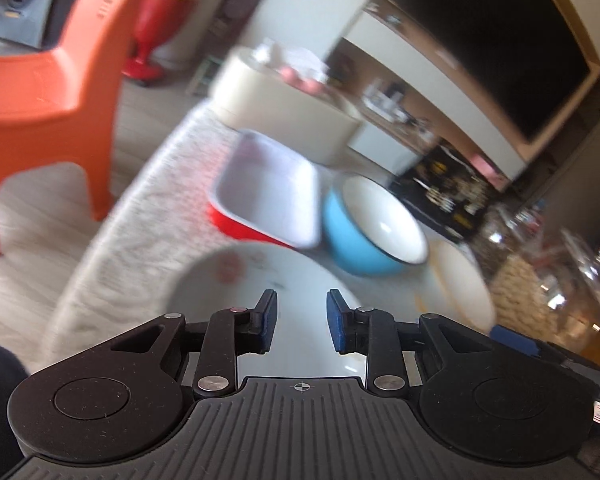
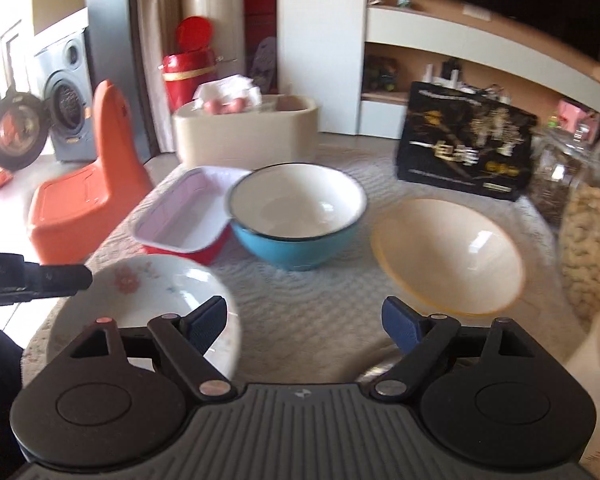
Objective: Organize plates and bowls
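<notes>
Left wrist view: the left gripper (image 1: 302, 320) hangs over the floral plate (image 1: 236, 276), its blue pads parted by a narrow gap with nothing between them. The plate lies on the pale quilted tablecloth (image 1: 140, 216) directly under the fingers. At about 12 o'clock from the gripper sits the red rectangular dish (image 1: 268, 196) with a white inside, and at 1 o'clock, just beside it, the blue bowl (image 1: 374, 224). The cream bowl (image 1: 460, 284) lies at 2 o'clock, near the blue bowl. A beige box (image 1: 284, 108) stands behind the dish, and an orange chair (image 1: 48, 84) is off the table at 10 o'clock (the whole view is motion-blurred, so fine contact cannot be judged).

Right wrist view: the right gripper (image 2: 304, 324) is spread wide and empty above bare cloth. The floral plate (image 2: 148, 292) sits at 9 o'clock from it, partly behind the gripper's left finger; the left gripper's black finger (image 2: 44, 278) reaches in at the plate's far-left rim, though whether it touches is unclear. The blue bowl (image 2: 298, 216) is at 12 o'clock, its rim overlapping the corner of the red rectangular dish (image 2: 188, 216) at 11 o'clock. The cream bowl (image 2: 448, 256) lies at 1 o'clock, apart from the blue one. A black gift box (image 2: 464, 144) stands behind it.
</notes>
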`<state>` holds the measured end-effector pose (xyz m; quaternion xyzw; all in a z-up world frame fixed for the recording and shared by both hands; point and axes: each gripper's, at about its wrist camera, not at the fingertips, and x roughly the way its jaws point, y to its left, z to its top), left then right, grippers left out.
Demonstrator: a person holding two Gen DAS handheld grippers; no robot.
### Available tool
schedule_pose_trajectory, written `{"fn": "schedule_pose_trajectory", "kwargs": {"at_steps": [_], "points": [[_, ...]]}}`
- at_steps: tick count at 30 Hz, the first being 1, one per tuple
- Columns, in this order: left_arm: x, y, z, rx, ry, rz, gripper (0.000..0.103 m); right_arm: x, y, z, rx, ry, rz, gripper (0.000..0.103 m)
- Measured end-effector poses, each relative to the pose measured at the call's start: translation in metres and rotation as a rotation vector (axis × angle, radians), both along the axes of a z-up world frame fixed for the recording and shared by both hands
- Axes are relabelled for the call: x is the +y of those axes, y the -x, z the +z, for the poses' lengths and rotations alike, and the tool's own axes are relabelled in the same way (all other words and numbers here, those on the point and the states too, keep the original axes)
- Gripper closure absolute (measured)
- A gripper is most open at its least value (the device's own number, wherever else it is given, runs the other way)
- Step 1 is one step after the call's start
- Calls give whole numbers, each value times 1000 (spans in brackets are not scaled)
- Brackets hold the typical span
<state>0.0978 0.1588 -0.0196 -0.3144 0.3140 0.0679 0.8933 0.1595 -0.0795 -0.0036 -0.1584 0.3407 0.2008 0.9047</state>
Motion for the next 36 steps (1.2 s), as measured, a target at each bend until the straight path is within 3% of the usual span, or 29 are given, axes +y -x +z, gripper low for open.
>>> {"fn": "schedule_pose_trajectory", "kwargs": {"at_steps": [7,12,21,31,36], "points": [[-68,-46,-2,20,76,-213,73,-87,1,10,-67,37,-147,18],[-113,-73,-9,72,25,-287,73,-131,-4,10,-40,54,-191,17],[-145,-82,-19,105,-100,-326,73,-134,3,-20,91,3,-168,17],[-143,-82,-18,115,-106,-316,74,-140,2,-45,177,-62,-262,17],[-136,-81,-25,121,-46,-318,74,-151,-7,-59,295,-192,-292,16]]}}
